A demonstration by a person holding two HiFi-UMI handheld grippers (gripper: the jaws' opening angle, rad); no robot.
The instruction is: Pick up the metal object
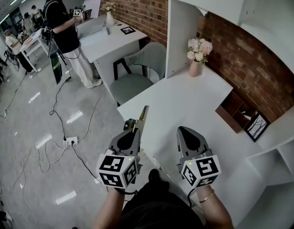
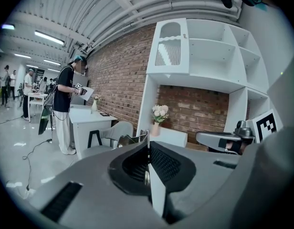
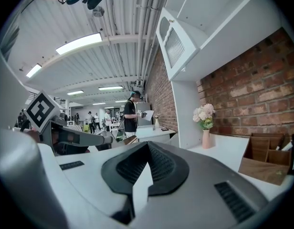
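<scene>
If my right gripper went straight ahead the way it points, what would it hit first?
Nothing nearby, it seems. The right gripper aims just left of the white side panel and flower vase; beyond lies open room toward the far desk. Depth is unclear.

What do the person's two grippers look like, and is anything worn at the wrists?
The left gripper and right gripper have grey bodies, dark ribbed pads tapering to a point. Each carries a white cube with black square markers. A thin bracelet circles the right wrist.
</scene>
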